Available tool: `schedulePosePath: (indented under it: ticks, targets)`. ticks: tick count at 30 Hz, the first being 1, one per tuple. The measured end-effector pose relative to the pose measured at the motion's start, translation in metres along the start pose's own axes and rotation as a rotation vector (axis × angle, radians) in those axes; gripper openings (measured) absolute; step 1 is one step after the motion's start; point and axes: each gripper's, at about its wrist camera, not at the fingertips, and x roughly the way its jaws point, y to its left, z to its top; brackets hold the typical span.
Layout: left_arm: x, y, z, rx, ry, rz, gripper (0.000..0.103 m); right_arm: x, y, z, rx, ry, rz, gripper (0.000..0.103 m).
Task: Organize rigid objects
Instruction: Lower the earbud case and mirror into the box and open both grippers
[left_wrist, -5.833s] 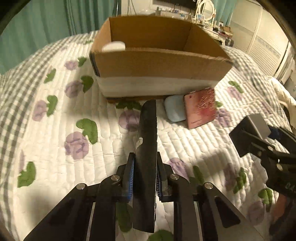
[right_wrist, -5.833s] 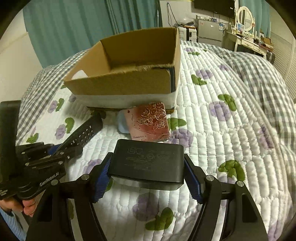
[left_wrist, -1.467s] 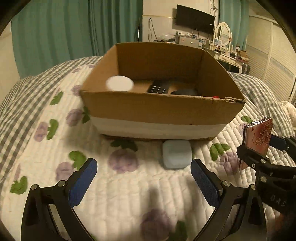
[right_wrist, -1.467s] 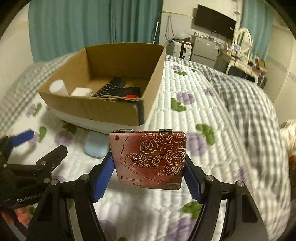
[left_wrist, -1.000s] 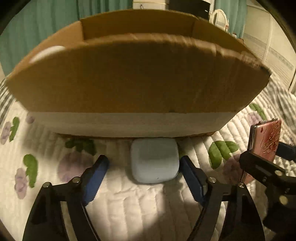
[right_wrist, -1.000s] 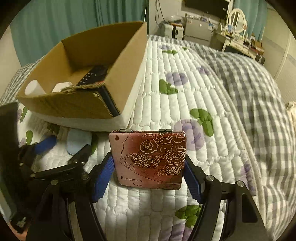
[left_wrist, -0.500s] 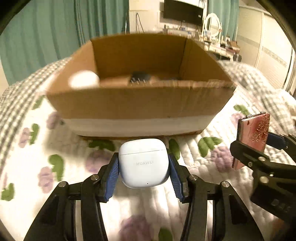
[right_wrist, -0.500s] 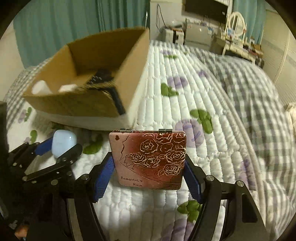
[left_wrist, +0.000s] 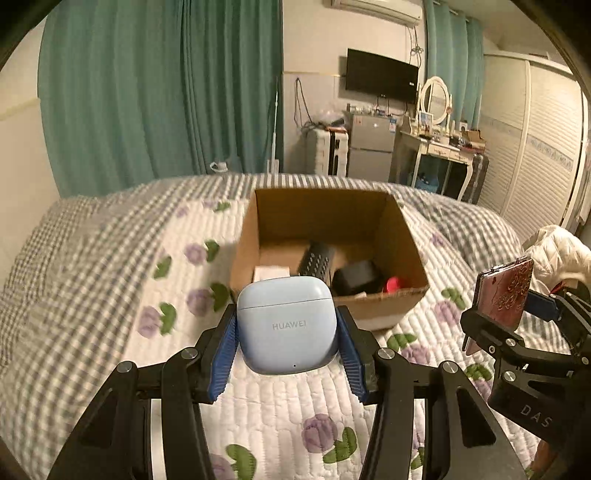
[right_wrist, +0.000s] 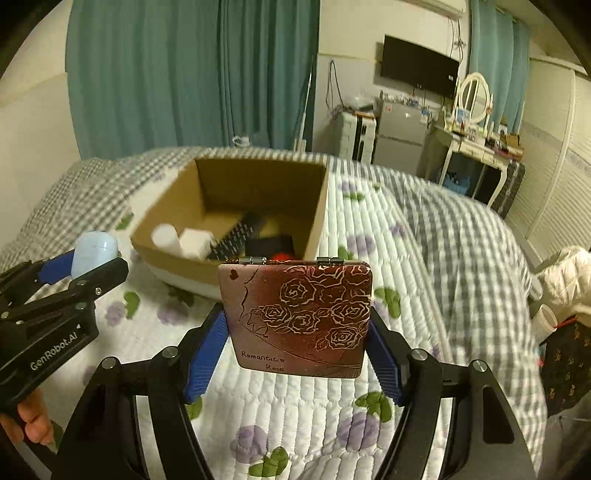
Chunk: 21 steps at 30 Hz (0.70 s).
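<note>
Above a quilted bed, the left gripper (left_wrist: 287, 332) is clamped on a pale blue earbud case (left_wrist: 286, 325), its blue pads pressing both sides, while the right gripper (right_wrist: 295, 332) is clamped on a maroon rose-patterned compact mirror (right_wrist: 297, 319) held upright by its edges. Beyond both, farther across the floral quilt (left_wrist: 110, 295), sits an open cardboard box (right_wrist: 317, 206) already holding a dark remote (left_wrist: 317, 260), a black adapter (left_wrist: 356, 277), a white block (right_wrist: 194, 242), a white cylinder (right_wrist: 164, 234) and something red (left_wrist: 393, 284). Judged from this, the step in hand is carrying both items to the box; doing it well likely means bringing each one clear over the near rim and lowering it toward a free patch of the floor before letting go, one after the other so the grippers, near each other, do not collide. Both items hang nearer than the box, apart from it
</note>
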Motion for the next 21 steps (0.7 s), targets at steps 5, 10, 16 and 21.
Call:
schedulePosePath:
  ticks: [5, 10, 16, 21]
  targets:
    - [-0.021, 0.004, 0.021, 0.005, -0.061, -0.011, 0.052, -0.024, 0.011, 0.022, -0.018, -0.061, 0.031, 0.071]
    - [-0.025, 0.009, 0.05, 0.009, -0.106, -0.008, 0.052, -0.037, 0.019, 0.045, -0.05, -0.118, 0.047, 0.071]
    - [0.0, 0.022, 0.083, 0.004, -0.141, -0.018, 0.052, -0.029, 0.022, 0.083, -0.068, -0.159, 0.082, 0.071]
    - [0.038, 0.025, 0.105, 0.046, -0.153, 0.005, 0.052, -0.001, 0.022, 0.111, -0.07, -0.166, 0.093, 0.071]
